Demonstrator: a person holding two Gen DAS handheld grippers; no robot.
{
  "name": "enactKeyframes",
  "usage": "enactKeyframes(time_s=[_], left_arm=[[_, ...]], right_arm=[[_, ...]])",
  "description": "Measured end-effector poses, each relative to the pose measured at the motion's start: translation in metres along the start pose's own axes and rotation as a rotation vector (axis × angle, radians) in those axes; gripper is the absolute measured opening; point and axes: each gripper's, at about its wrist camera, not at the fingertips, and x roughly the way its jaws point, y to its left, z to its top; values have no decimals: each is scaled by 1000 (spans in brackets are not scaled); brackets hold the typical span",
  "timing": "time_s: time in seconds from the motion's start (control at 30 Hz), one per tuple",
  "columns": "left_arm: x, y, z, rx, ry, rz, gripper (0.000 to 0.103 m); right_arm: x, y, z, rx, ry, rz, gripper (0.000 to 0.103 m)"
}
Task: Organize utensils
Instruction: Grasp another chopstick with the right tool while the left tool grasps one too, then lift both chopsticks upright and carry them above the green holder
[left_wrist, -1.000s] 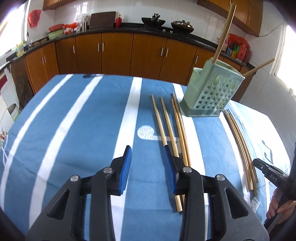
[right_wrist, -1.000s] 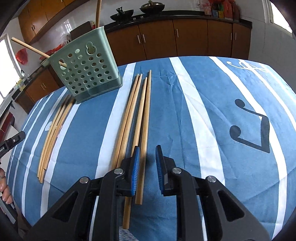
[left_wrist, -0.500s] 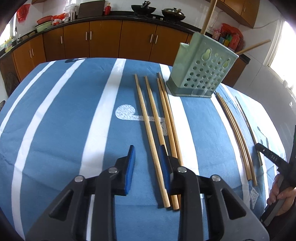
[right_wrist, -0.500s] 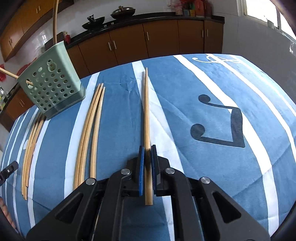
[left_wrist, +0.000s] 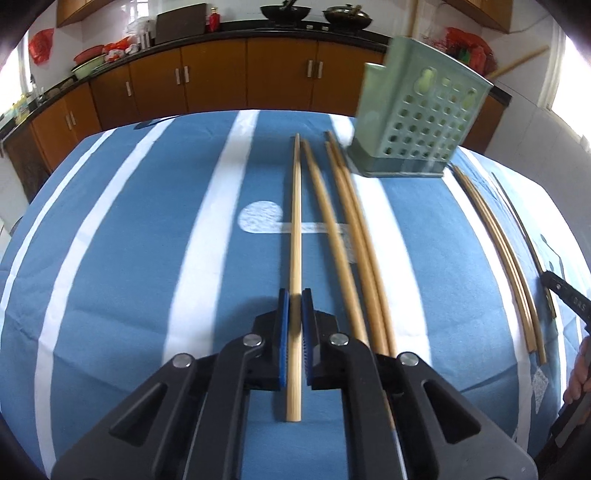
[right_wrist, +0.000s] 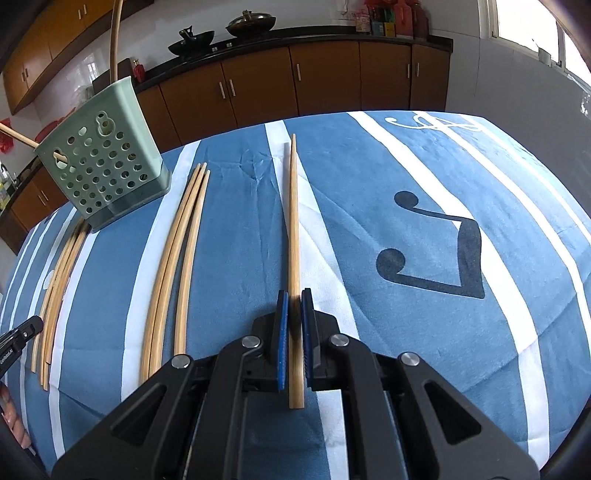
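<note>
In the left wrist view my left gripper (left_wrist: 294, 297) has its jaws closing, and the blue pads press on a bamboo chopstick (left_wrist: 296, 221) near its thick end. Three more chopsticks (left_wrist: 351, 240) lie just right of it. In the right wrist view my right gripper (right_wrist: 293, 297) is shut on another chopstick (right_wrist: 293, 221), set apart from three chopsticks (right_wrist: 177, 266) on its left. The green perforated holder (left_wrist: 417, 122) (right_wrist: 103, 166) stands at the back of the table with two chopsticks (right_wrist: 114, 37) sticking out. I cannot tell whether either held chopstick is off the cloth.
A blue cloth with white stripes (left_wrist: 129, 258) (right_wrist: 443, 184) covers the table. In each view the far chopstick group (left_wrist: 498, 251) (right_wrist: 59, 273) and the other gripper's tip (left_wrist: 565, 295) (right_wrist: 18, 336) show at the frame edge. A hand (left_wrist: 580, 373) shows at the right edge. Brown kitchen cabinets (left_wrist: 221, 81) line the back.
My left gripper moved down over the leftmost chopstick and closed on it. My right gripper closed on the rightmost chopstick of its group, which now lies apart from the other three.
</note>
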Motion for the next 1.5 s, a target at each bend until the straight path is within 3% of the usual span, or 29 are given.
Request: enactKeyframes(time_s=[0.13,0.27,1.33,1.5], left_arm=[[0,30,5,-56,-5,49,8],[-3,46,3,-91,-15,36,9],[-10,43,-7,-87,-36,38,9],[-16,41,-10,-62,-20,42,8]], right_arm=[[-2,1,-3,-16,-4,-3,8],[-2,1,-4,-15,-4,-2,8],[-7,1,-10,-41,1,-3,8],[-21,-3,-11,-28,-38,14,8]])
